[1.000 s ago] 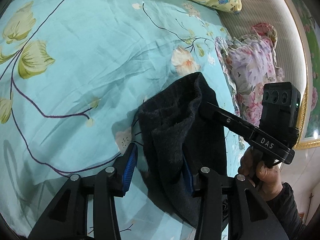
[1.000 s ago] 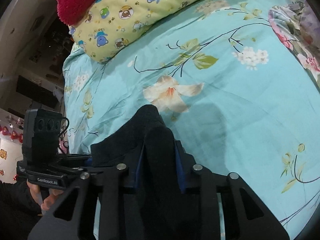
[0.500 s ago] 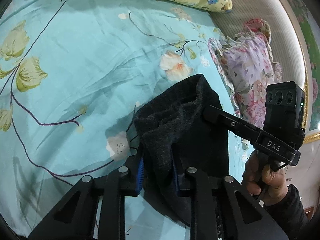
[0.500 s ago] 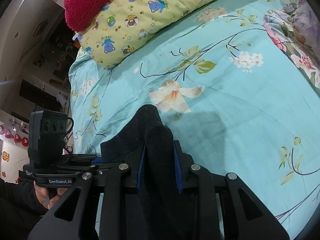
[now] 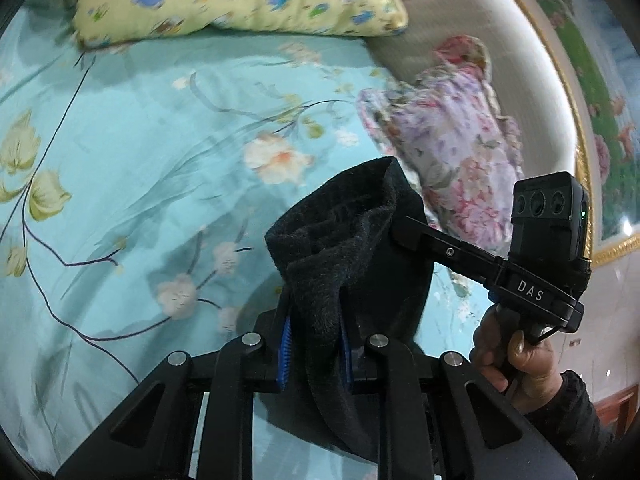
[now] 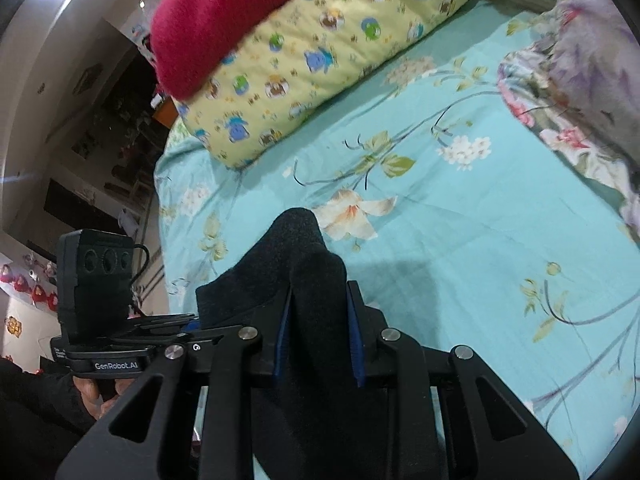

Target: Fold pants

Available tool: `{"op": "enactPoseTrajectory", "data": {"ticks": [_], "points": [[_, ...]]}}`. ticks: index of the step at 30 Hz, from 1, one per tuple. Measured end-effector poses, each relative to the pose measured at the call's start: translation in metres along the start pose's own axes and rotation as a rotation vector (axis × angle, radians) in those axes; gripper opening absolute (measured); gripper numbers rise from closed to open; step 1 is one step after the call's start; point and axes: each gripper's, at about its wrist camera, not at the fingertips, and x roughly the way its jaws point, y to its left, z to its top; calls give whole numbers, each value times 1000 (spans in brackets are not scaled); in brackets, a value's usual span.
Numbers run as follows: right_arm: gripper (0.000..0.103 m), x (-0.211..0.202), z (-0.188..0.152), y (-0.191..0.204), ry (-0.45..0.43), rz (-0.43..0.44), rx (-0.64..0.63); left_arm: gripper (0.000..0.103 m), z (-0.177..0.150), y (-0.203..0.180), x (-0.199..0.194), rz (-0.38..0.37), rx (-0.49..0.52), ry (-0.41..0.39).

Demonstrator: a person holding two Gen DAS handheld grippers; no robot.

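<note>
Left wrist view: my left claw is clamped on a bunched fold of the black fleece pants, blue pads pressed into the cloth on both sides. Pants are lifted off the bed, cuff-like end sticking up past the fingertips, rest hanging below the claw. My right claw comes in from the right, its tip buried in the same fabric; right hand is on its handle. Below: teal floral bed sheet, yellow cartoon-print pillow at the far edge, pink-purple floral quilt on the right.

Right wrist view: right claw is closed on another fold of the pants, cloth filling the gap between the pads. Left claw is at lower left, tip meeting the pants edge; can't tell its grip from this angle. Red blanket lies on the yellow pillow; sheet beneath.
</note>
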Motion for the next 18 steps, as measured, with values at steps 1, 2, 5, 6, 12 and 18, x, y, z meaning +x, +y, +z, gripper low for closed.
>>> {"op": "enactPoseTrajectory", "data": {"ticks": [1, 2, 5, 6, 12, 18], "points": [[26, -10, -3, 0, -18, 4, 3, 18, -1, -6, -2, -8, 11, -3], [26, -16, -5, 1, -31, 7, 8, 18, -1, -12, -5, -17, 24, -5], [26, -44, -15, -1, -78, 14, 24, 18, -6, -36, -12, -50, 74, -5], [26, -52, -18, -1, -92, 14, 29, 18, -8, -41, -13, -58, 87, -4], [26, -101, -47, -4, -177, 3, 49, 18, -24, -87, -20, -116, 183, 23], [26, -141, -88, -11, -247, -16, 92, 18, -56, -134, -18, -151, 297, 79]]}}
